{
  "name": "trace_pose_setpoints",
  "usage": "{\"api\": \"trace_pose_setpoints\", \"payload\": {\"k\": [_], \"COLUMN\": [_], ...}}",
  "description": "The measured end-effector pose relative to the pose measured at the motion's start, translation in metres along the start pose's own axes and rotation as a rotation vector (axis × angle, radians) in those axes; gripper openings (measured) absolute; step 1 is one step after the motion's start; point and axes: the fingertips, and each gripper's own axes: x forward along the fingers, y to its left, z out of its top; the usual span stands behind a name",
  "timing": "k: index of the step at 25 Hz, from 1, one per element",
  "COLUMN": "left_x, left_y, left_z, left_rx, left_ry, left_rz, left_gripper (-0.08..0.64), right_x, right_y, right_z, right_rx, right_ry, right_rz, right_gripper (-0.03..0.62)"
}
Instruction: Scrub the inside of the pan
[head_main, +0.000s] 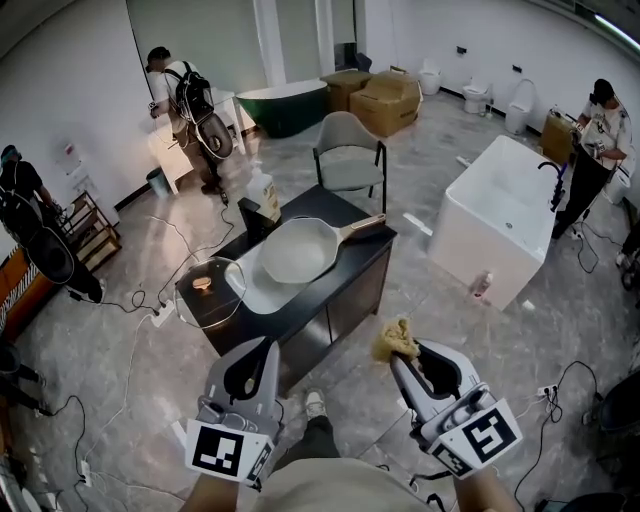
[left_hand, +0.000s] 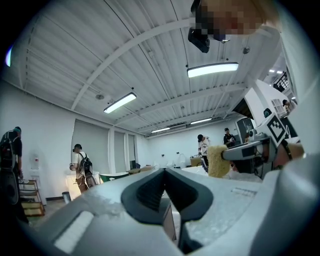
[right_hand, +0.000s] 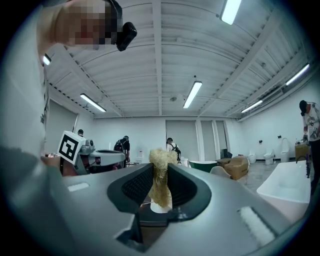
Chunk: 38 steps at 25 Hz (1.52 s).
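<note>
A pale grey pan (head_main: 298, 250) with a wooden handle lies on a black table (head_main: 355, 275) well ahead of me in the head view. My right gripper (head_main: 396, 352) is shut on a yellowish fibrous scrubber (head_main: 395, 339), which sticks up between its jaws (right_hand: 160, 180) in the right gripper view. Held low and short of the table, my left gripper (head_main: 272, 345) is shut with nothing between its jaws (left_hand: 164, 172). The scrubber (left_hand: 217, 161) and right gripper show at the right of the left gripper view. Both gripper views tilt up toward the ceiling.
A clear glass lid (head_main: 212, 291) and a light bottle (head_main: 262, 195) sit on the table. A grey chair (head_main: 348, 152) stands behind it, a white bathtub (head_main: 500, 210) to the right. Cables cross the floor. People stand at the left, back and right edges.
</note>
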Motion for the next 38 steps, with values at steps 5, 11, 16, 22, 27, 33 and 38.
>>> {"api": "trace_pose_setpoints", "payload": {"k": [5,11,16,22,27,33,38], "left_x": [0.036,0.083,0.121,0.159,0.179,0.205,0.226], "left_y": [0.042,0.105,0.159,0.217,0.247,0.263,0.267], "left_z": [-0.011,-0.025,-0.040,-0.062,-0.083,-0.103,-0.107], "left_rx": [-0.009,-0.020,-0.039,-0.062,-0.083,-0.131,-0.156], "left_ry": [0.027,0.053,0.082,0.122,0.154,0.181,0.191], "left_rz": [0.009,0.010,0.016,0.039,0.045,0.044,0.045], "left_gripper": [0.002,0.002,0.002,0.002,0.002,0.002,0.002], "right_x": [0.051,0.129,0.198,0.266,0.307,0.334,0.353], "right_y": [-0.028,-0.044,-0.059,-0.084,-0.089,-0.103,-0.119], "right_z": [0.000,-0.006,-0.015,-0.024,-0.039,-0.053,-0.062], "right_rx": [0.016,0.008,0.006,0.010,0.026,0.022,0.046], "right_ry": [0.016,0.070,0.119,0.168,0.201,0.242,0.262], "right_rz": [-0.017,-0.001,0.020,0.012,0.031,0.047,0.067], "right_gripper": [0.092,0.094,0.094,0.094,0.094,0.095,0.095]}}
